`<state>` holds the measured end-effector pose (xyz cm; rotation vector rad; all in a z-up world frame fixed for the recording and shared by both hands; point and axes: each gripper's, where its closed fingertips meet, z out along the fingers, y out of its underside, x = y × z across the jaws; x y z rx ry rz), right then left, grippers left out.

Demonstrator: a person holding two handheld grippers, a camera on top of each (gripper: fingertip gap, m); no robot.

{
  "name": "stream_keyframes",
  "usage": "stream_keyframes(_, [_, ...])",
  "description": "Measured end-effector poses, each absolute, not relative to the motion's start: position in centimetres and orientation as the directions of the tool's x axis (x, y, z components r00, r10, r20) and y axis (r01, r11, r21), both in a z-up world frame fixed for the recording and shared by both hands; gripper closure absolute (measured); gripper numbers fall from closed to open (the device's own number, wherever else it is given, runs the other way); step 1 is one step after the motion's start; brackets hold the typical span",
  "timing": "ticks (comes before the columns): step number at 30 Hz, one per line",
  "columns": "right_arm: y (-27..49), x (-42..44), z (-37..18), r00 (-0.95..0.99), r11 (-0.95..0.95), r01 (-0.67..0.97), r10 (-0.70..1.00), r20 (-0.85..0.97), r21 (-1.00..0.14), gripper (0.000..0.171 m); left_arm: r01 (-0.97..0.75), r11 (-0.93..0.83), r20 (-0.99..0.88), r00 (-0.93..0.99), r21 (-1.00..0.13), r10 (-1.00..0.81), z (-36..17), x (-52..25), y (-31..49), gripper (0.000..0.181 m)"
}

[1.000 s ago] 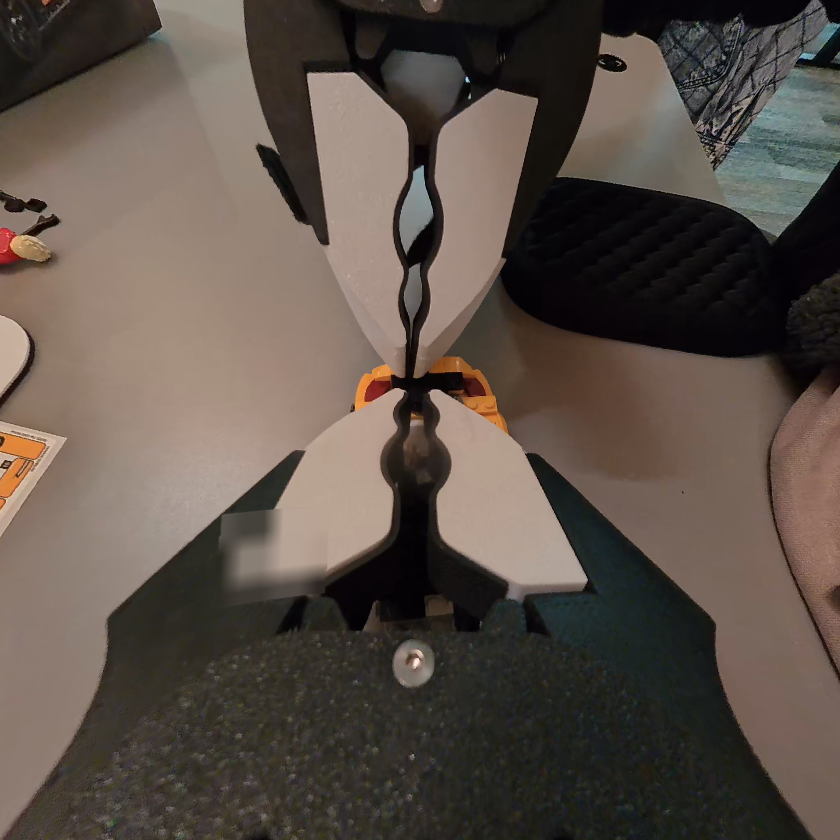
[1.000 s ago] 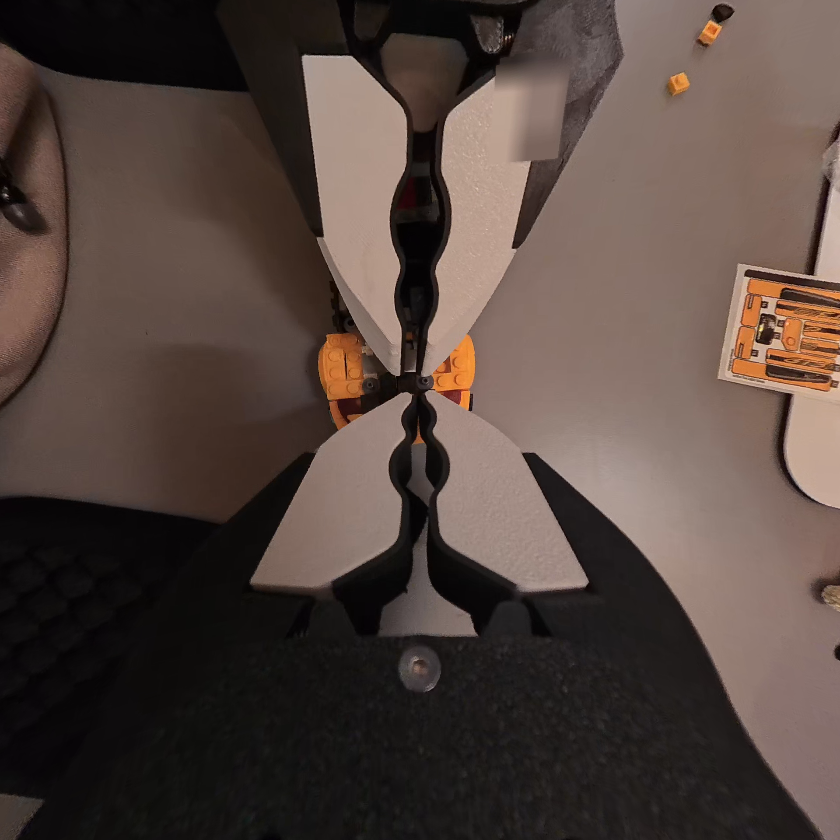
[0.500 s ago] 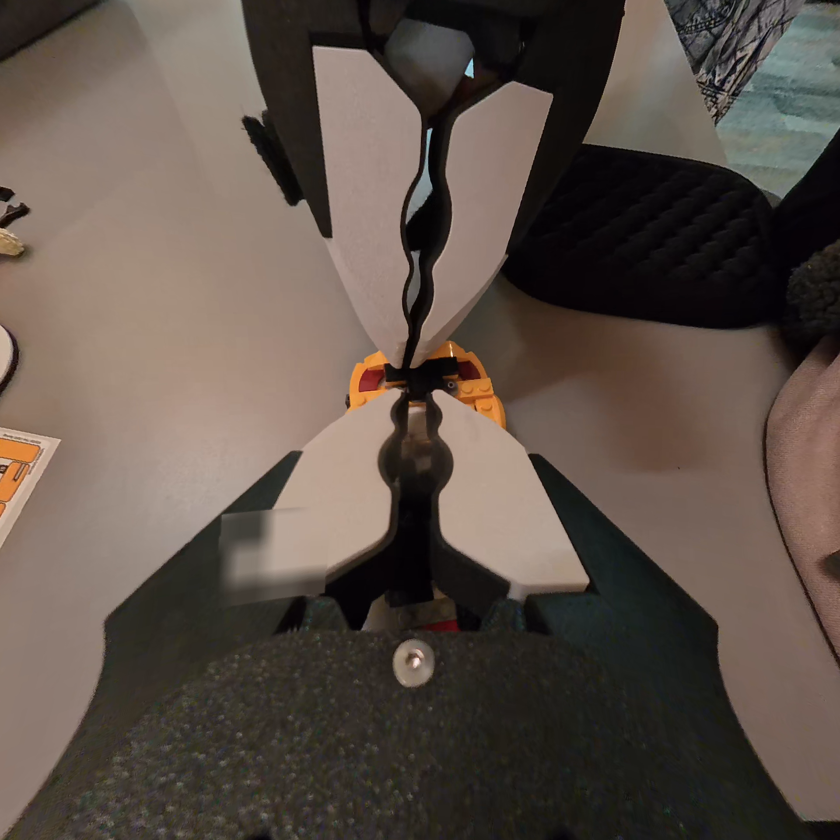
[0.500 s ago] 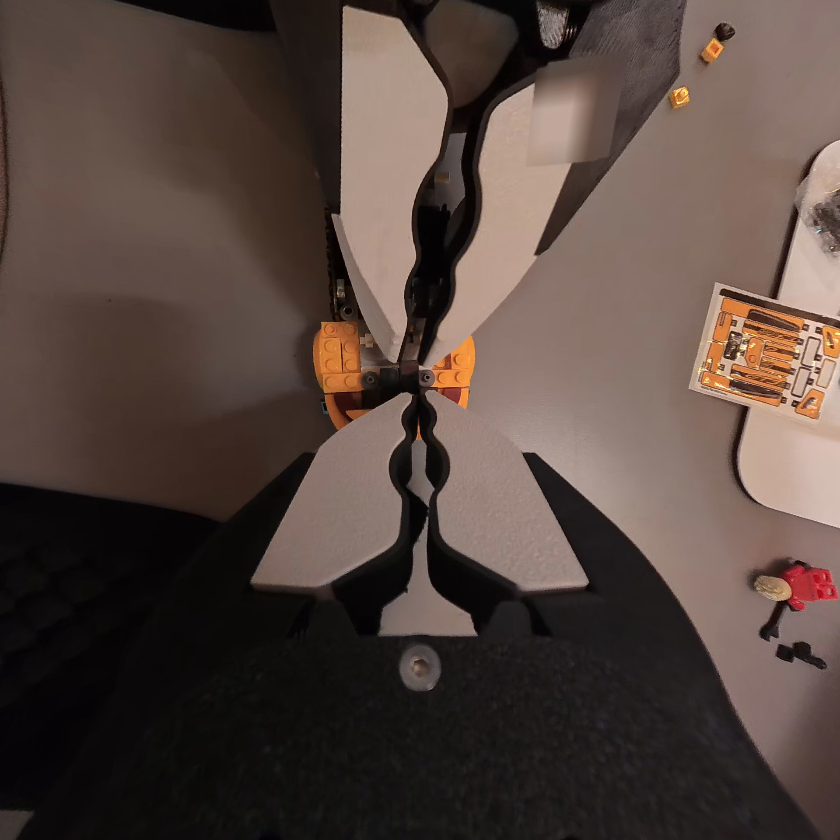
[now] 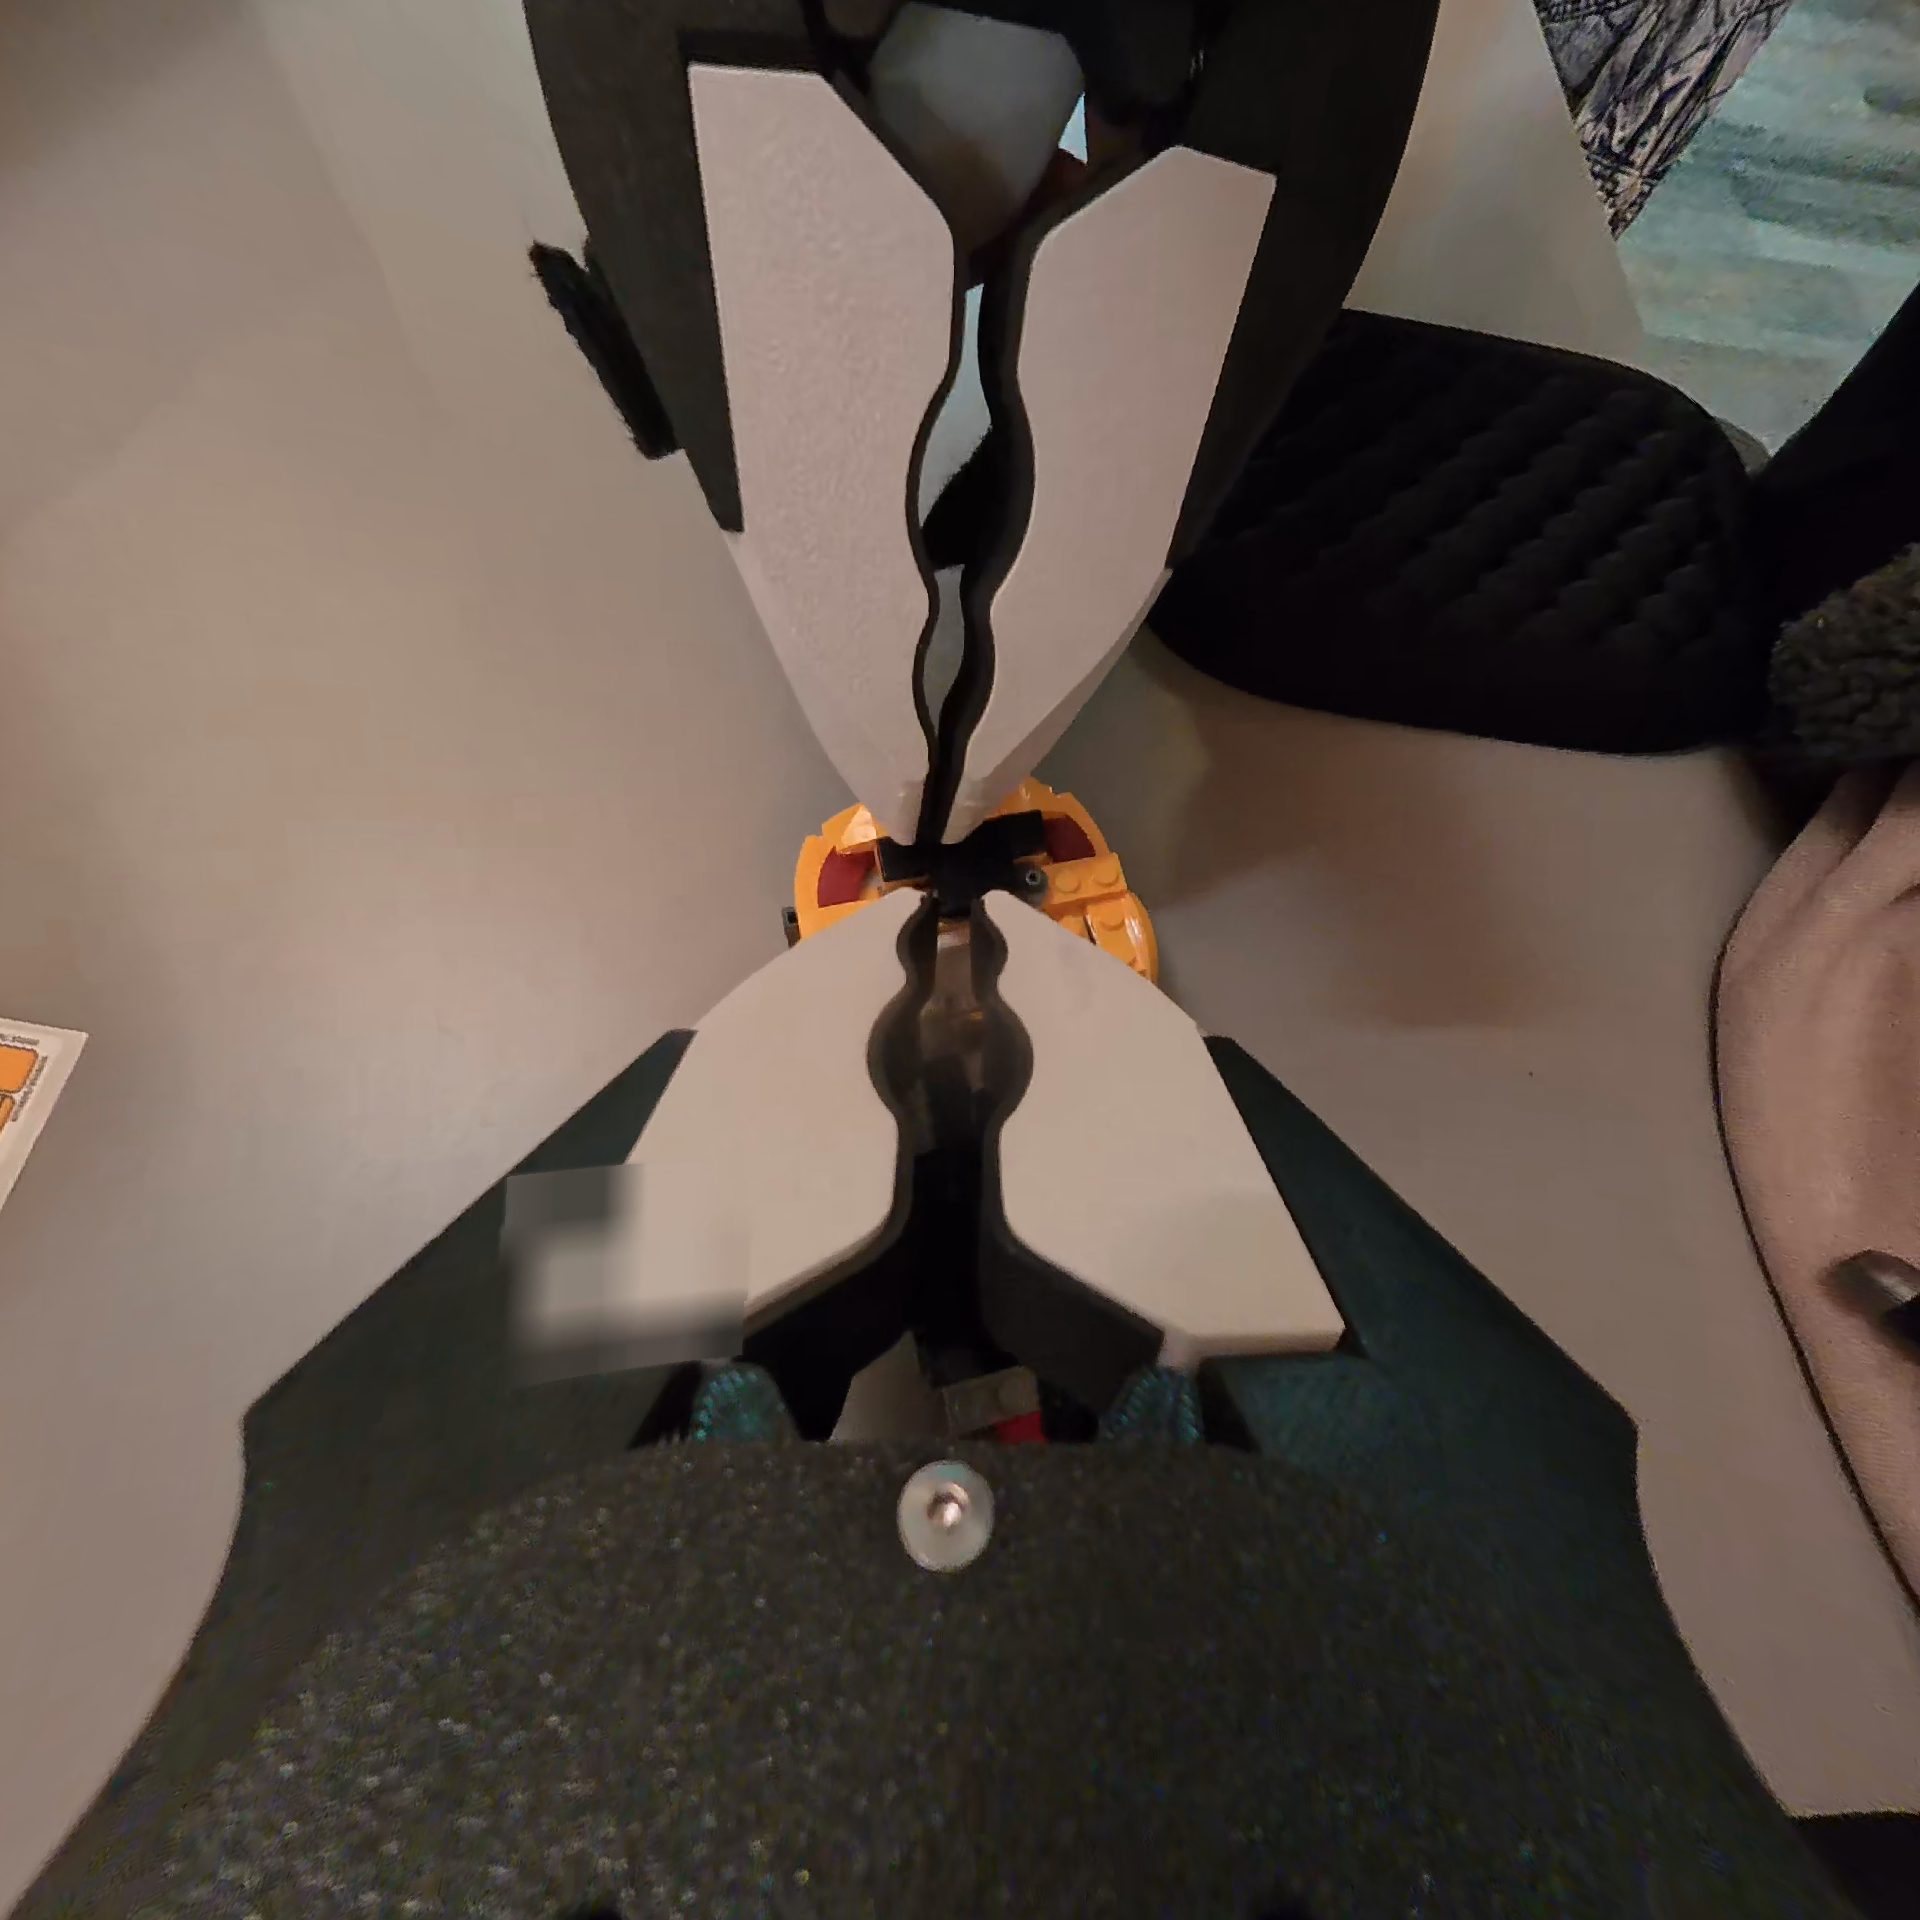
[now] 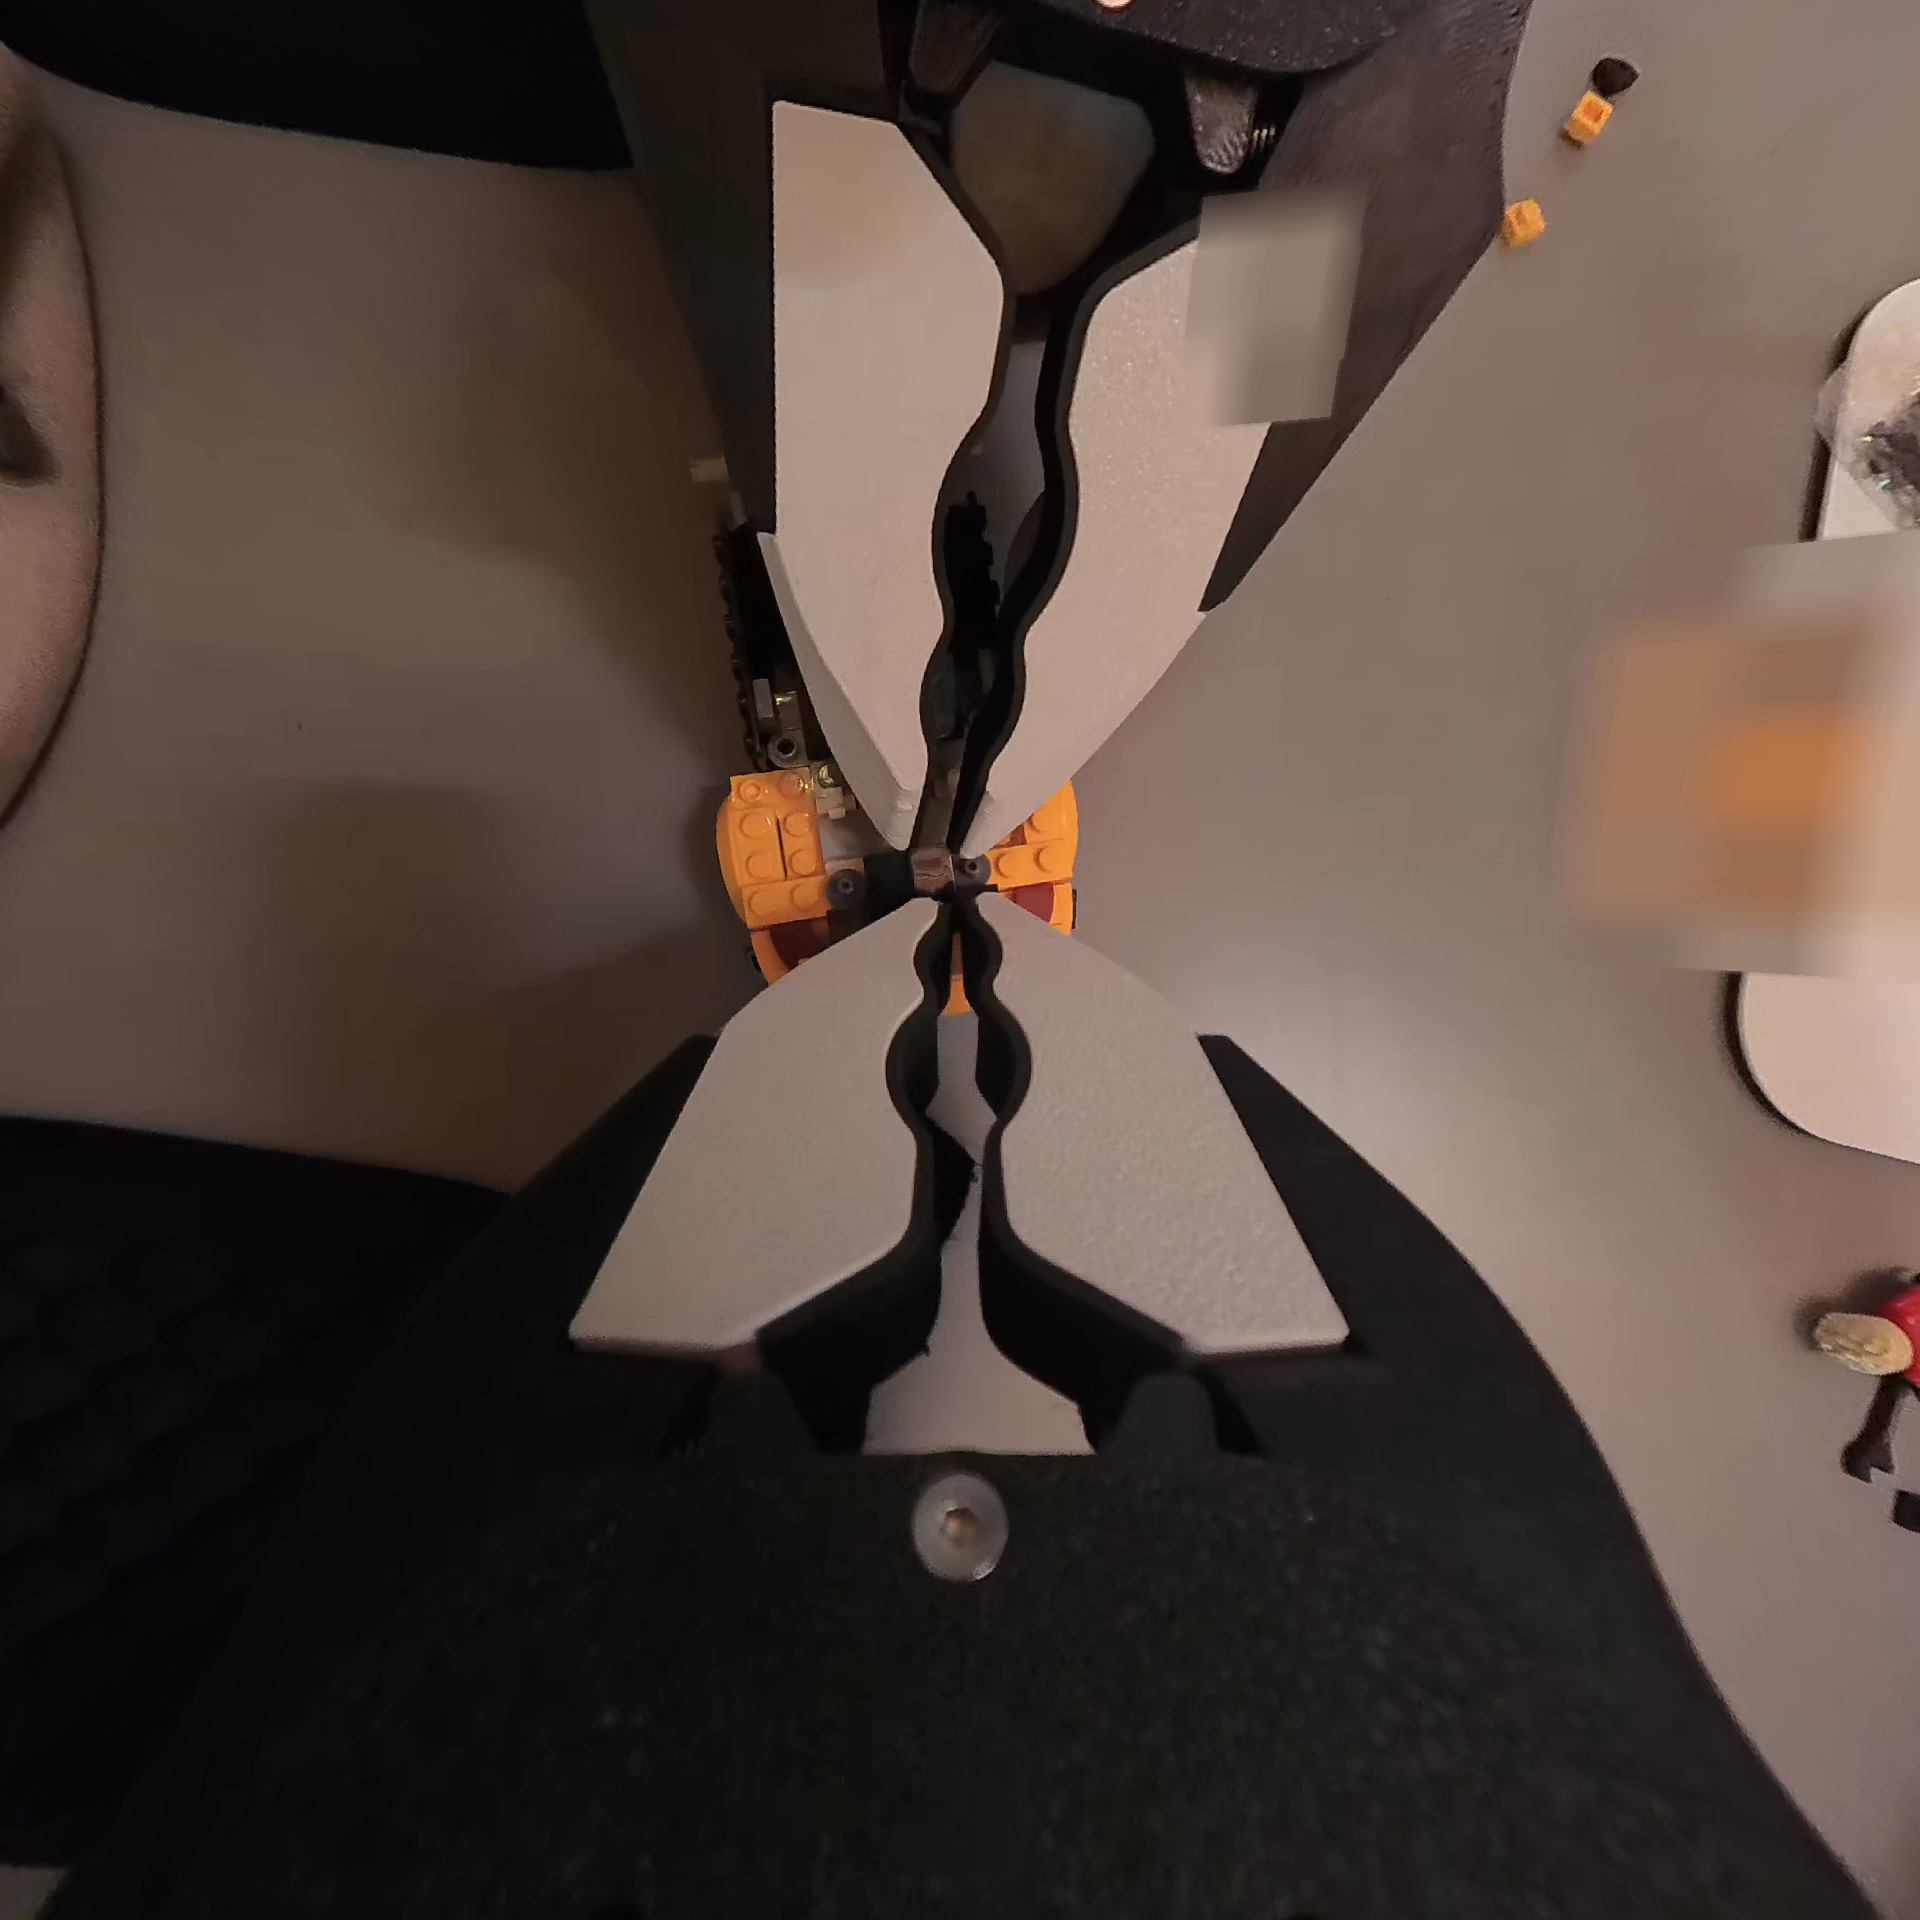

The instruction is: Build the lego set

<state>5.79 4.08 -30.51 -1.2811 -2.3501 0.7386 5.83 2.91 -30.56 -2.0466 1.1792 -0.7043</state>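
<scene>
Left gripper (image 5: 948, 906): its white, wavy-edged fingers (image 5: 800, 1122) are pressed together at the tips, pinching a small black piece on top of the orange lego model (image 5: 1091, 894).
Right gripper (image 6: 951, 906): its white fingers (image 6: 790, 1164) are likewise closed at the tips, clamped on a small dark stud piece (image 6: 932, 869) at the middle of the same model; seen from the left wrist view, this gripper (image 5: 940, 831) meets the left one tip to tip.
Lego model: an orange brick build with dark red curved parts and black and grey bits, sitting low between the two grippers over the pale grey counter (image 5: 364, 727); whether it rests on the counter cannot be told.
Loose parts: two small orange bricks (image 6: 1523, 220) lie well apart near the far right edge; a red minifigure piece with a tan head (image 6: 1870, 1340) lies at the right.
Sticker sheet: a white sheet with orange shapes (image 5: 26, 1091) lies at the left edge of the counter.
White tray (image 6: 1849, 1070): lies on the right of the counter.
Black quilted pad (image 5: 1475, 540): lies just beyond the right gripper.
</scene>
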Motion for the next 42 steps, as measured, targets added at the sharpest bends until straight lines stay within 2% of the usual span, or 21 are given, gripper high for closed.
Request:
stream_keyframes(7, [4.04,5.85,-30.19,-0.544,0.475,0.652,0.836,0.071,-0.591,0.171,-0.529,-0.378,0.128,0.449,-0.76,-0.884,-30.79,5.83,3.02,0.177])
stream_keyframes(15, [4.02,6.15,-30.69,-0.588,0.539,0.679,0.806,0.071,-0.498,0.171,-0.521,-0.382,0.135,0.45,-0.763,-0.883,-30.89,5.91,3.16,0.177])
stream_keyframes(29, [3.97,6.12,-30.84,-0.52,0.461,0.819,0.848,-0.103,-0.342,0.171,-0.479,-0.417,0.191,0.45,-0.772,-0.872,-30.98,5.77,3.3,0.175])
stream_keyframes(33, [3.96,6.1,-30.83,-0.464,0.39,0.856,0.87,-0.168,-0.339,0.171,-0.455,-0.427,0.216,0.444,-0.781,-0.869,-30.78,5.89,3.24,0.176])
stream_keyframes(42, [4.16,6.2,-30.77,-0.472,0.4,0.848,0.868,-0.155,-0.347,0.171,-0.441,-0.438,0.231,0.447,-0.784,-0.864,-30.72,6.05,3.35,0.176])
